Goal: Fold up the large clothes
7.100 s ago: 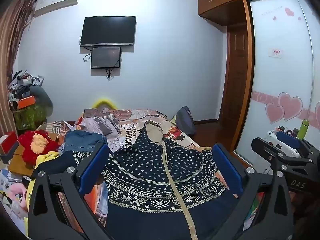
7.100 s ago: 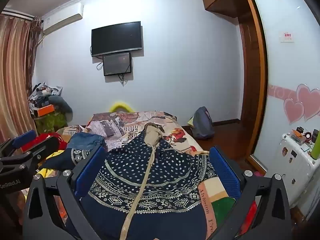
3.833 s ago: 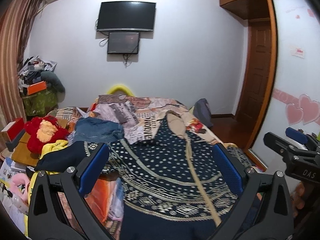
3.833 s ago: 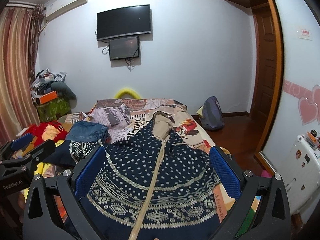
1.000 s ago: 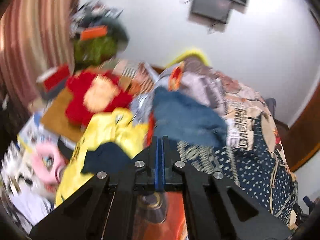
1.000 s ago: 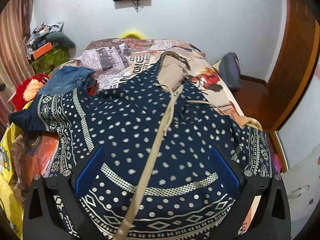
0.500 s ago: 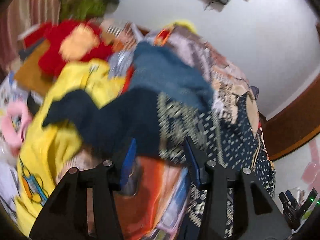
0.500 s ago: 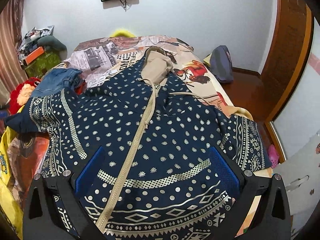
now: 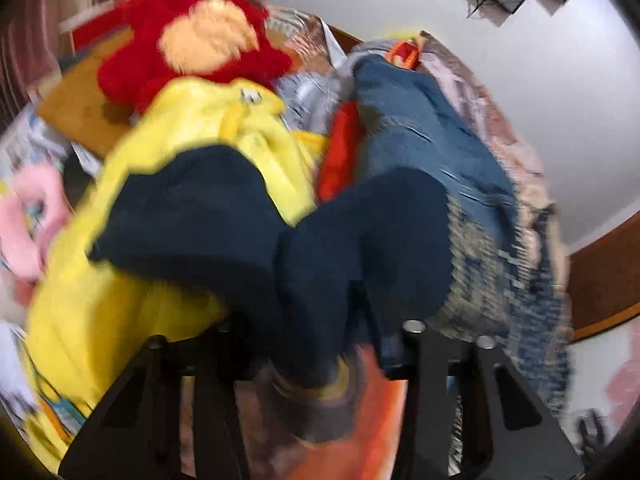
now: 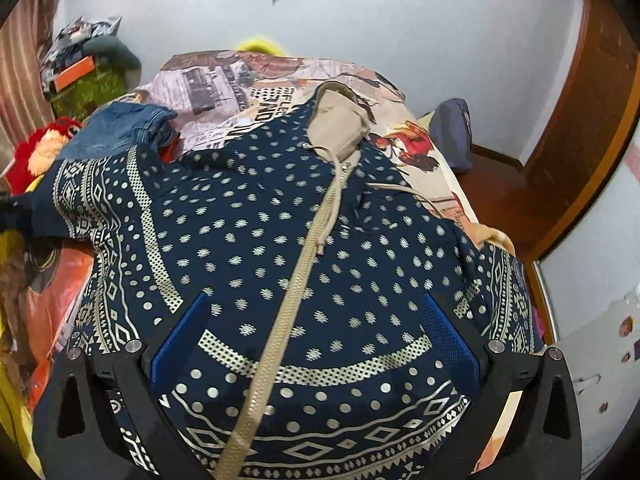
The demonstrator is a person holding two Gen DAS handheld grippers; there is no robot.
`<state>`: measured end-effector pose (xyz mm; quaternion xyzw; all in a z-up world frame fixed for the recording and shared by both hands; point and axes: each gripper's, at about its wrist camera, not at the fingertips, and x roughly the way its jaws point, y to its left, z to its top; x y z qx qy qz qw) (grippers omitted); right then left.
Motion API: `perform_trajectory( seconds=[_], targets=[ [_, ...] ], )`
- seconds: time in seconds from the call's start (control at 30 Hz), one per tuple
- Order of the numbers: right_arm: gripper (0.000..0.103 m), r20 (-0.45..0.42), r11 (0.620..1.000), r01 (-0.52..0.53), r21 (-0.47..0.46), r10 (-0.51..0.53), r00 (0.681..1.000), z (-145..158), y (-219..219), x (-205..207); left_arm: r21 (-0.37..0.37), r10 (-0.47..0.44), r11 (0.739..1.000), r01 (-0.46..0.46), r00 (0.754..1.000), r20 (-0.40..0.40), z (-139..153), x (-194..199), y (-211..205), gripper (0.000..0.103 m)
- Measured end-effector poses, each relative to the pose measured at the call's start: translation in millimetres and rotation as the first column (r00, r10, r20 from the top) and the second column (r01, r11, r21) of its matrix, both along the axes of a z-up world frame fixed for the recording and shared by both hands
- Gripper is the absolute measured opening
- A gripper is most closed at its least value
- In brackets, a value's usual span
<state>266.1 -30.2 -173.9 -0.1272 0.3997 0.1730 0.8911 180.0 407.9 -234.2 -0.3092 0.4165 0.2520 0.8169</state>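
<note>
Nearest the right wrist camera, the right gripper (image 10: 314, 342) hangs with its blue fingers (image 10: 180, 336) spread wide and empty above the hem of a navy patterned hoodie (image 10: 256, 240). This hoodie lies face up, zipped, across the bed (image 10: 256, 80), its beige hood (image 10: 338, 124) toward the far wall. Over at the bed's left edge, the left gripper (image 9: 316, 344) has the hoodie's dark sleeve cuff (image 9: 352, 248) between its fingers, which have just been closing; blur hides whether they press it. Beyond lie a yellow garment (image 9: 224, 128), jeans (image 9: 420, 120) and a red plush toy (image 9: 192, 44).

blur: left wrist view | hidden: left jaws' tips behind sleeve (image 9: 320, 280)
</note>
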Motion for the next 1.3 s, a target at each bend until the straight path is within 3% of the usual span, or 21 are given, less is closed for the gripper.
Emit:
perform_trajectory(
  seconds=[0.07,0.2,0.4,0.57,0.73,0.97,1.13,1.3],
  targets=[
    [0.103,0.009,1.0,-0.015,-0.013,0.015,1.0,2,6,-2,0.066,0.013,0.998,-0.011,1.0,-0.022,3,7,4,0.005],
    [0.103,0.034,0.999,-0.038,-0.032,0.039,0.999,8,14,-5,0.129,0.041,0.991,-0.044,0.999,0.027,28,15,7,0.005],
    [0.103,0.042,0.999,-0.046,-0.02,0.047,0.998,13,15,-6,0.28,-0.078,0.96,0.027,0.982,0.169,110,38,-39,0.004],
    [0.103,0.028,0.998,-0.057,0.026,0.056,0.998,16,9,-2,0.362,-0.268,0.918,0.161,0.925,0.268,171,66,-114,0.004],
    [0.103,0.06,0.998,-0.051,0.038,0.048,0.997,25,-3,2,0.403,-0.418,0.869,0.288,0.862,0.286,197,104,-189,0.004],
    [0.103,0.075,0.998,-0.013,0.062,0.009,0.997,27,-29,10,0.37,-0.57,0.801,0.471,0.789,0.23,173,160,-283,0.004],
    [0.103,0.068,0.999,0.025,0.049,-0.028,0.997,19,-50,18,0.282,-0.686,0.717,0.638,0.718,0.12,122,191,-342,0.005],
    [0.103,0.051,0.998,0.064,0.025,-0.065,0.997,9,-68,25,0.159,-0.775,0.624,0.765,0.632,-0.006,58,206,-397,0.005]
  ],
)
